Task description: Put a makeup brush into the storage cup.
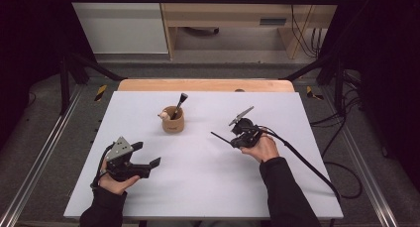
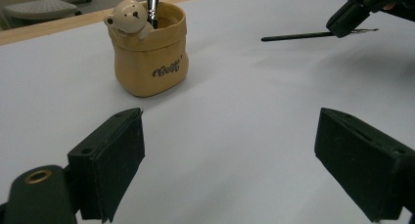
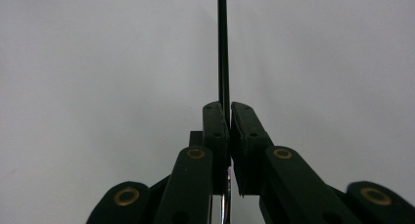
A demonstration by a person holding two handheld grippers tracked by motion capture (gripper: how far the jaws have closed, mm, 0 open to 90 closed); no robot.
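A tan cup [image 1: 173, 120] [image 2: 149, 53] with a small bear figure on its rim stands mid-table and holds one dark brush [image 1: 180, 104] [image 2: 153, 6] upright. My right gripper [image 1: 231, 141] [image 3: 229, 117] is to the right of the cup, shut on a thin black brush [image 1: 220, 137] [image 3: 223, 53] [image 2: 298, 36] whose handle sticks out past the pads toward the cup. My left gripper [image 1: 146, 154] [image 2: 230, 150] rests at the front left, open, with bare table between its fingers; the cup lies ahead of it.
The white table top [image 1: 208, 172] has a wooden strip [image 1: 205, 85] along its far edge. Cables [image 1: 307, 162] trail from the right gripper off the right side. Dark frame posts stand at both far corners.
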